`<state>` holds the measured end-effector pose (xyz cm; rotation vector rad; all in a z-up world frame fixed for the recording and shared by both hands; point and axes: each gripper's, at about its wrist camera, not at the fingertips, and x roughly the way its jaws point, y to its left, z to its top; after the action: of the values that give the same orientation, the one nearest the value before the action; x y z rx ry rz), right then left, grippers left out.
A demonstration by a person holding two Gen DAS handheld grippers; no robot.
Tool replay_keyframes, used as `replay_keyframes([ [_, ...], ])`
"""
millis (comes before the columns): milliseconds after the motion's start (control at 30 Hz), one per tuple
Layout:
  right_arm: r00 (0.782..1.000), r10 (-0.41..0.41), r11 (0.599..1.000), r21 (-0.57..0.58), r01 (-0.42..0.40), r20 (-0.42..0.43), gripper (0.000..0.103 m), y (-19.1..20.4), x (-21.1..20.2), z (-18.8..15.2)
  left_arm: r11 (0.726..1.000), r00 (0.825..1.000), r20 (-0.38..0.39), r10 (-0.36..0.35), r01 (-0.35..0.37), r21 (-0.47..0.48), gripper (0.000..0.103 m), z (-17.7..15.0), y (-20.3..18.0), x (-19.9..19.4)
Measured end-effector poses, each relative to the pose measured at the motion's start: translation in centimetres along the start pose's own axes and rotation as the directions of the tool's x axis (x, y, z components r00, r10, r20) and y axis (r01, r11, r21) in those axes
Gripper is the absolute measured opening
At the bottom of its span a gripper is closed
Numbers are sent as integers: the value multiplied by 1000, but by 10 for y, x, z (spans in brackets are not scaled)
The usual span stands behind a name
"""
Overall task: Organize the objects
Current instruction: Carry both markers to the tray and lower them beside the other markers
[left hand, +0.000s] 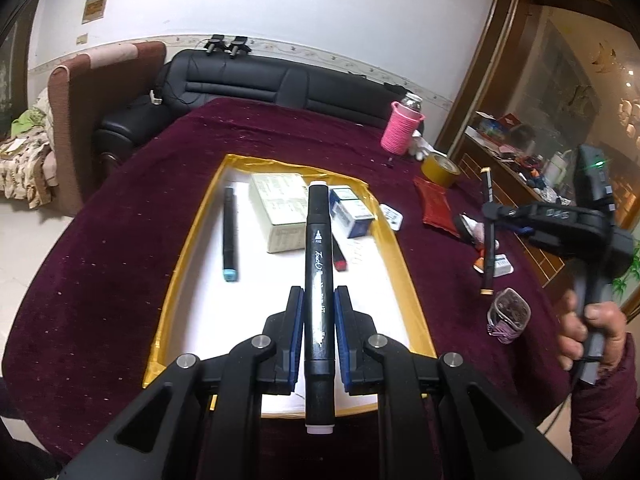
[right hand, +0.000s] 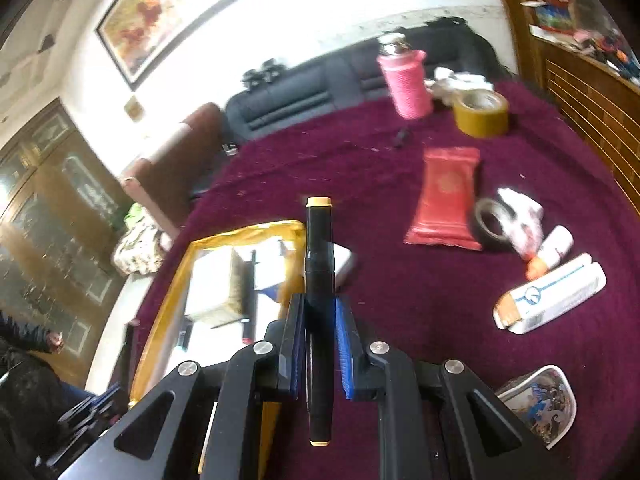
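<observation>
A worktop [left hand: 120, 216] draped in maroon cloth stands before a black sofa [left hand: 248, 80] and white wall. The left claw [left hand: 319, 300] grips a black marker [left hand: 319, 264] with white end caps above the yellow-rimmed tray [left hand: 182, 248]. The right claw [right hand: 319, 308] clamps a tan-capped marker [right hand: 319, 248]; only its view shows the white toothpaste box [right hand: 552, 300].

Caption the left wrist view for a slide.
Left gripper clamps a white-capped black marker above the yellow-rimmed tray.
</observation>
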<state>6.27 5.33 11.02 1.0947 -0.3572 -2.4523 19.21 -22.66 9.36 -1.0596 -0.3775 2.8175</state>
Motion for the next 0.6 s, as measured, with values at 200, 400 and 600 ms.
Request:
replay_keyframes([
  [200, 996, 76, 996, -52, -79, -54, 16, 37, 10, -5, 999, 999, -12, 40, -40, -4, 14, 3, 9, 6],
  [400, 986, 101, 989, -95, -114, -131, 17, 63, 40, -21, 997, 997, -46, 61, -64, -47, 14, 4, 23, 21],
  [600, 975, 95, 985, -124, -122, -202, 17, 78, 75, -35, 994, 994, -63, 90, -94, -55, 14, 21, 35, 39],
])
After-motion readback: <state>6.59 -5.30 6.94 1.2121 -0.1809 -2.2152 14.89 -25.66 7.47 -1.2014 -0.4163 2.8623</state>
